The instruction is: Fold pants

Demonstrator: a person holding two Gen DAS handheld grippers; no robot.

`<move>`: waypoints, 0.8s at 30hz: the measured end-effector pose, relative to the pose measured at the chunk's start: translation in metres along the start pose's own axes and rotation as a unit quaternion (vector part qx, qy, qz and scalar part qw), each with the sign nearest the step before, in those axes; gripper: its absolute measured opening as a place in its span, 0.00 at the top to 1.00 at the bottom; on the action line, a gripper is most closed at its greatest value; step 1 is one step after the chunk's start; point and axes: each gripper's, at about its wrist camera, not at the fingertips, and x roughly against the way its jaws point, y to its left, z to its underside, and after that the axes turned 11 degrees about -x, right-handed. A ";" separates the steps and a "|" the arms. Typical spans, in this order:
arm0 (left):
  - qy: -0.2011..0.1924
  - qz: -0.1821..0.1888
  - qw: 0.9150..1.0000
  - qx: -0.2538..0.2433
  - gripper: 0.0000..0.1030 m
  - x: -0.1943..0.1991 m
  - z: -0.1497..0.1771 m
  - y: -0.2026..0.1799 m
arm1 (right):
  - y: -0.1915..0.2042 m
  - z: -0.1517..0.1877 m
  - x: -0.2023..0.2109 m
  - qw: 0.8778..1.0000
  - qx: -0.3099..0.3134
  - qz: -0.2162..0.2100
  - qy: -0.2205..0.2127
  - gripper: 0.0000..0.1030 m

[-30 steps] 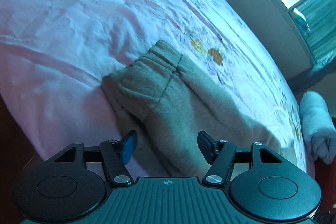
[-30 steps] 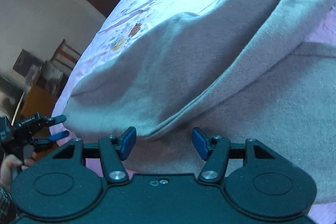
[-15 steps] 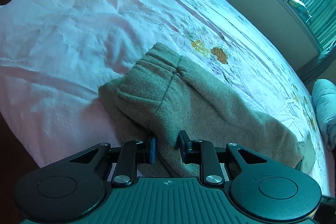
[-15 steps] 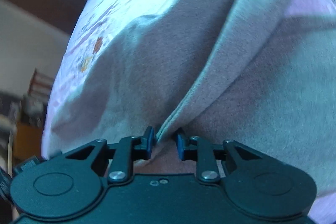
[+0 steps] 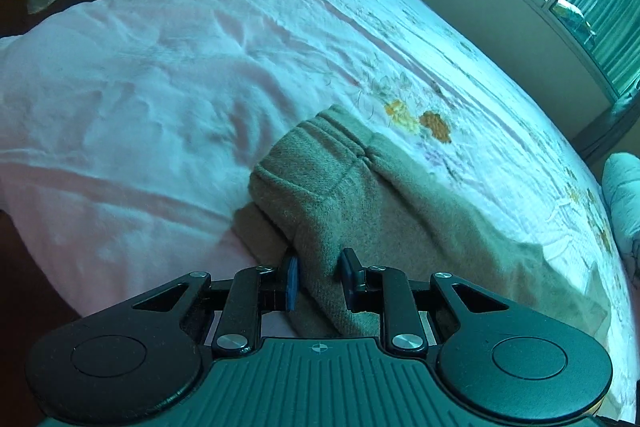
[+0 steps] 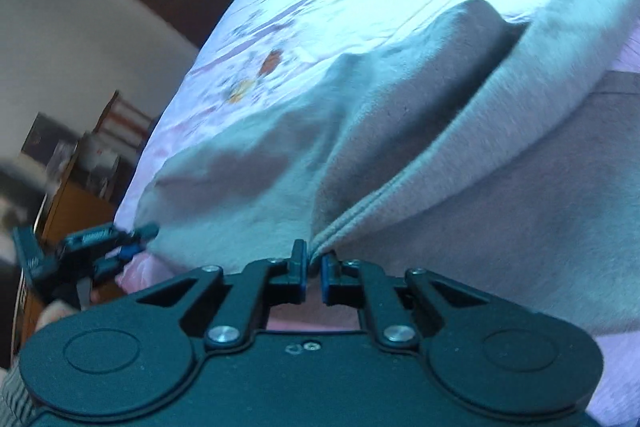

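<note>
Pants [image 5: 384, 203], grey-beige fleece, lie bunched on the near part of the pink bedsheet [image 5: 140, 99], waistband end toward the bed's middle. Left gripper [image 5: 319, 281] is clamped on a thick fold at the near edge; right gripper [image 6: 314, 269] is pinched nearly fully closed on a thin hem edge at the other end, with the left gripper also visible at the far left of the right wrist view. Risk: the right grip holds very little cloth, so uneven pull or a fast lift could slip the hem out, and dragging could ruck the sheet.
</note>
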 end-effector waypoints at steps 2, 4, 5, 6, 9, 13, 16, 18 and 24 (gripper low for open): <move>0.003 0.000 1.000 -0.001 0.78 -0.002 0.006 0.002 | 0.000 0.004 -0.002 1.000 0.012 0.012 0.001 1.00; 0.005 0.002 1.000 0.008 0.78 -0.003 0.010 0.004 | -0.001 0.004 -0.007 1.000 -0.005 0.020 0.014 1.00; 0.004 0.003 1.000 0.009 0.78 -0.003 0.011 0.004 | 0.001 0.004 -0.009 0.999 -0.013 0.022 0.018 1.00; 0.002 0.003 1.000 0.009 0.78 -0.001 0.012 0.004 | 0.000 0.006 -0.009 0.999 -0.016 0.023 0.019 1.00; -0.001 0.009 1.000 0.009 0.78 0.003 0.013 0.001 | 0.000 0.011 -0.005 1.000 -0.001 0.021 0.006 1.00; 0.004 0.015 1.000 0.005 0.78 0.006 0.024 -0.004 | -0.002 0.013 -0.007 0.999 0.017 0.029 0.001 1.00; 0.008 0.020 1.000 0.010 0.78 0.005 0.030 -0.005 | -0.004 0.013 -0.012 0.999 0.019 0.038 0.008 1.00; 0.005 0.024 1.000 0.017 0.78 0.006 0.031 -0.004 | -0.003 0.013 -0.013 0.999 0.021 0.039 0.009 1.00; -0.001 0.033 0.996 0.078 0.78 0.002 0.020 0.004 | -0.001 0.013 -0.021 0.998 0.033 0.047 0.010 1.00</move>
